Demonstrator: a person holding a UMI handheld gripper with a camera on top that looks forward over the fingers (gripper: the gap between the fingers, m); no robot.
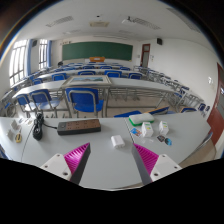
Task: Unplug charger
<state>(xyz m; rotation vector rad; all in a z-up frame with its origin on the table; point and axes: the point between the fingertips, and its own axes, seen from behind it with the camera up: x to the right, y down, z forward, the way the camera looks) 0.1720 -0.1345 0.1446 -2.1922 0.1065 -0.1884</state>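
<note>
A dark power strip (79, 126) lies on the grey table (110, 165) beyond my left finger. A black cable (38, 126) coils to its left. A small white charger block (117, 141) lies on the table ahead, between my fingers and beyond their tips. My gripper (112, 158) is open and empty, its magenta pads (78, 156) wide apart above the table.
A cluster of small white and teal items (150, 127) sits on the table beyond my right finger. Rows of desks with blue chairs (82, 100) fill the classroom beyond the table, with a green chalkboard (98, 50) on the far wall.
</note>
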